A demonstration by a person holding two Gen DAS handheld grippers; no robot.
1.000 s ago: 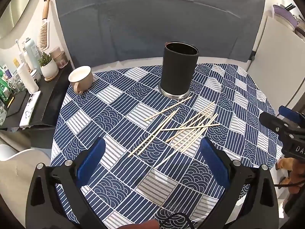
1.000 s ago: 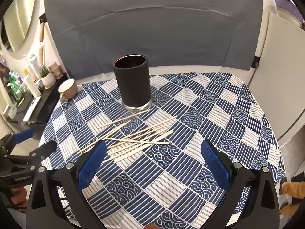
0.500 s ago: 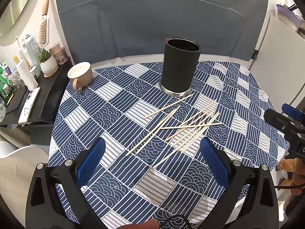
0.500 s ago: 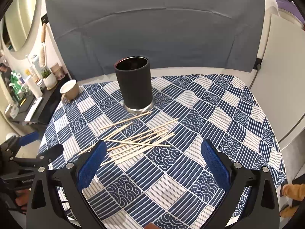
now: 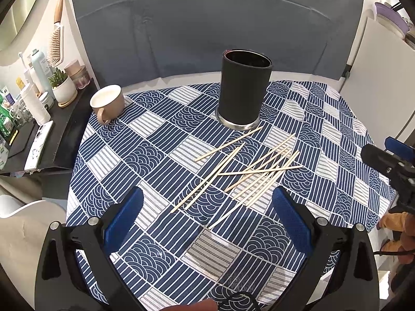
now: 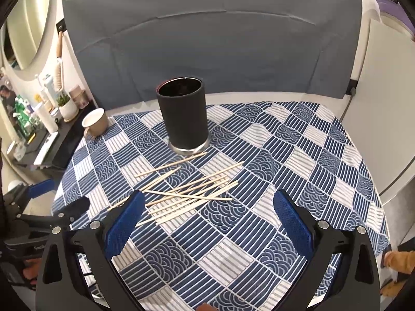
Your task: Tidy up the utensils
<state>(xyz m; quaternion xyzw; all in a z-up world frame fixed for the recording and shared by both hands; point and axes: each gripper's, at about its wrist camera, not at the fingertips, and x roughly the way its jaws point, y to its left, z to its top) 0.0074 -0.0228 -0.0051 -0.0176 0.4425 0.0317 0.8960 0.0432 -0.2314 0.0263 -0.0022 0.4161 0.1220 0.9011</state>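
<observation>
nearby, dark cylinder holder (image 5: 243, 90), chopsticks (image 5: 249, 171) outside

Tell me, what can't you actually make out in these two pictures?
- Inside of the black holder: dark in both views, so whether anything is in it is unknown.
- Exact number of wooden sticks: they cross and overlap; in the right wrist view a blue pad covers some ends.
- Labels on the shelf bottles: too small and warped at the fisheye edge.
- Table's near edge: hidden behind each gripper's open jaws.

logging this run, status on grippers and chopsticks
Left gripper open, empty. Right gripper open, empty. Chopsticks scattered flat before upright black holder. Nothing in the way.
</observation>
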